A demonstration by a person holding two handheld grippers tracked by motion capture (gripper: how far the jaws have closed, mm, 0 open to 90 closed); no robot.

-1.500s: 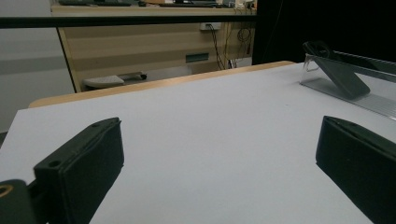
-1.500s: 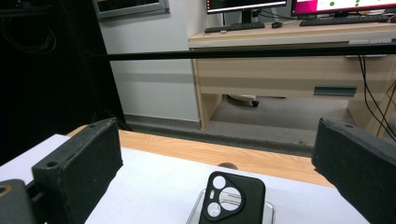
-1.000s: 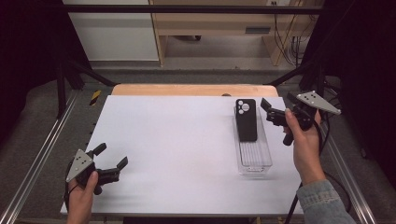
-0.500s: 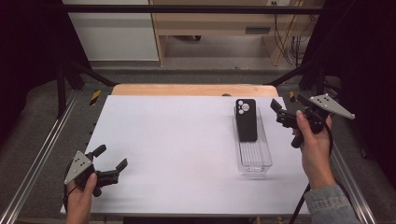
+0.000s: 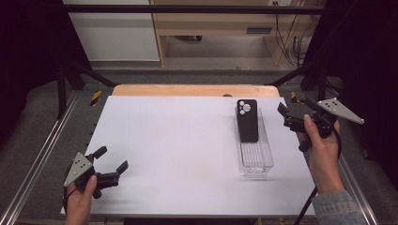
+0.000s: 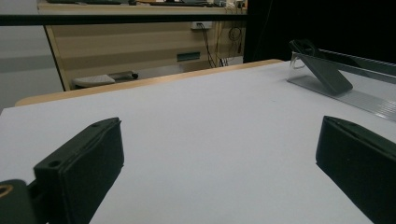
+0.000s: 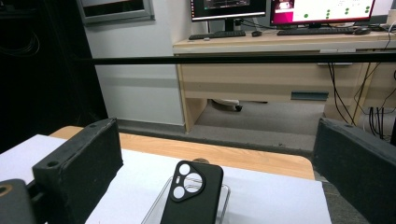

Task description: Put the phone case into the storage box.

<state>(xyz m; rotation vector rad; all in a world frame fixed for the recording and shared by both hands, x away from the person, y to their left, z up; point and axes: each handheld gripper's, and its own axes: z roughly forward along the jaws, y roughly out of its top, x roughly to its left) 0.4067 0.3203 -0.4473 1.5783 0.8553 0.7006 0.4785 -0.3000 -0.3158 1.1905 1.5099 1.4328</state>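
We held the left gripper (image 5: 110, 166) near the table's (image 5: 178, 154) front-left corner, jaws apart, empty. The phone case (image 5: 248, 120) leaned in the clear tray (image 5: 256, 161) near the right edge. The right gripper (image 5: 287, 118), jaws apart, hovered just beside it. Placement looked done.

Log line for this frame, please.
left gripper: open, idle near table corner | right gripper: open, right of tray | phone: propped on tray's far end
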